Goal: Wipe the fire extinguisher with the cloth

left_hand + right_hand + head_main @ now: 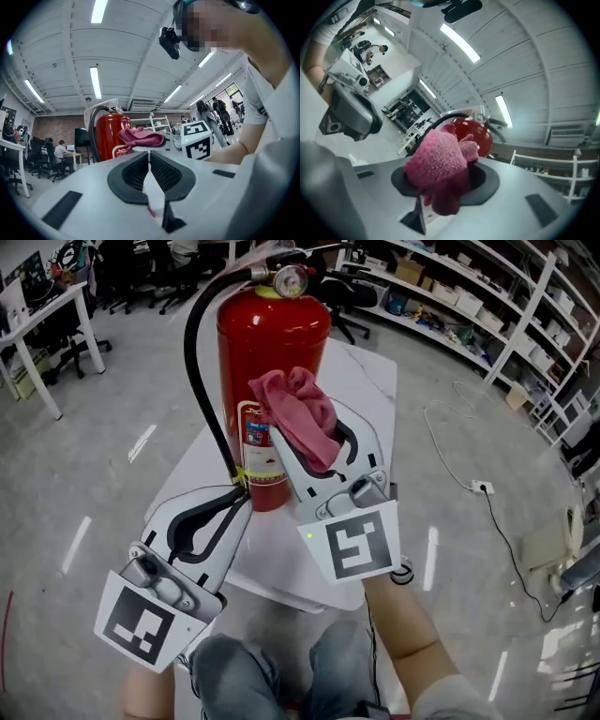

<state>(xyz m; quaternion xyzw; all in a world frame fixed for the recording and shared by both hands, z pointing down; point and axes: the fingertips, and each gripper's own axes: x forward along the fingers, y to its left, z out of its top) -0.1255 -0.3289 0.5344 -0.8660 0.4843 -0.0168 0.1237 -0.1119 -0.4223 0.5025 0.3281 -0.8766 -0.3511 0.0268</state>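
Fire extinguisher (272,362) is my reference: a red cylinder standing upright on a small white table (361,381). The gauge (290,280) is at its top. A black hose (195,362) arcs off the head and runs down its left side.

Right gripper (319,442): the tongs are pinching the cloth (298,413), a pink knitted wad that bulges out above and below the jaws in the right gripper view. The cloth sits at the front of the cylinder at about mid-height, just over the white label (258,442). It lies against the red wall or only just off it; I can't settle which. The gripper's marker cube (354,542) is on the near side, toward me.

Left gripper (242,498): the tongs are pressed together at the tips, as the left gripper view shows plainly. The tips lie low at the extinguisher's left flank, just beside the bottom run of the hose. I can't confirm contact with hose or cylinder. From this gripper's camera, the cylinder rises just past the jaws, with the cloth and the other gripper's cube to its right.

My knees show below the near edge of the table.
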